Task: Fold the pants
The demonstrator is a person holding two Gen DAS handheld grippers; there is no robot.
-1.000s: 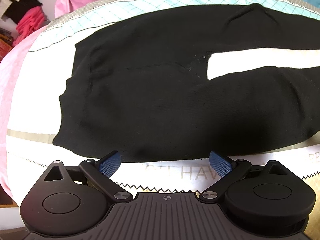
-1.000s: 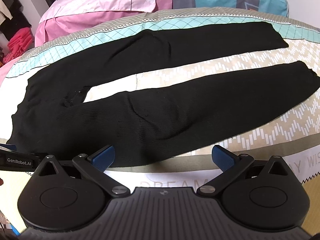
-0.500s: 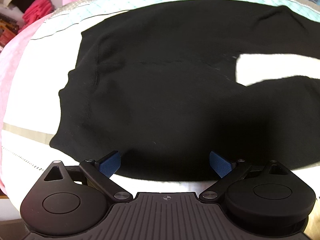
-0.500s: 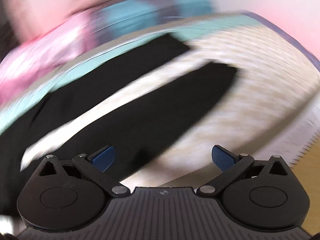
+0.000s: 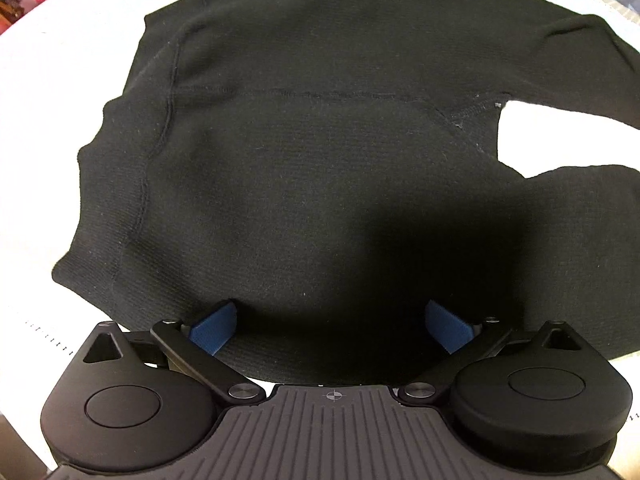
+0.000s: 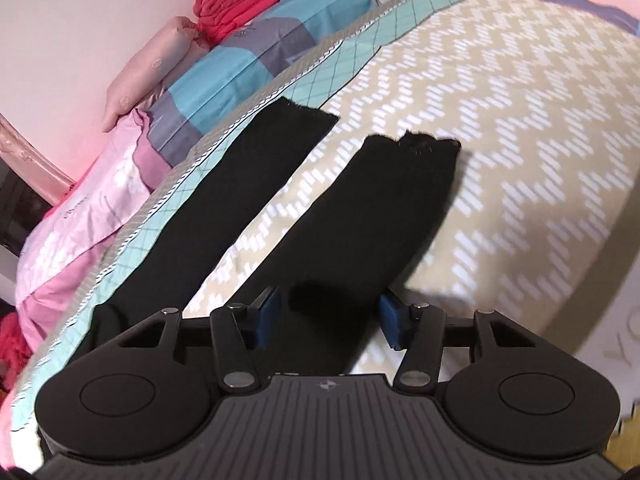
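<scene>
Two grippers are held low over black pants spread flat on a patterned bedspread.

Beside the far leg, folded quilts and a red garment are stacked against the wall; nothing is seen lying on the pants. The waistband is seen toward the left in the left wrist view, and both legs run away rightward, parted, cuffs far off. The left gripper is spread wide at the near hip edge, gripping nothing. The right gripper is narrowed around the near leg, its pads at either edge; an actual pinch cannot be told.
</scene>
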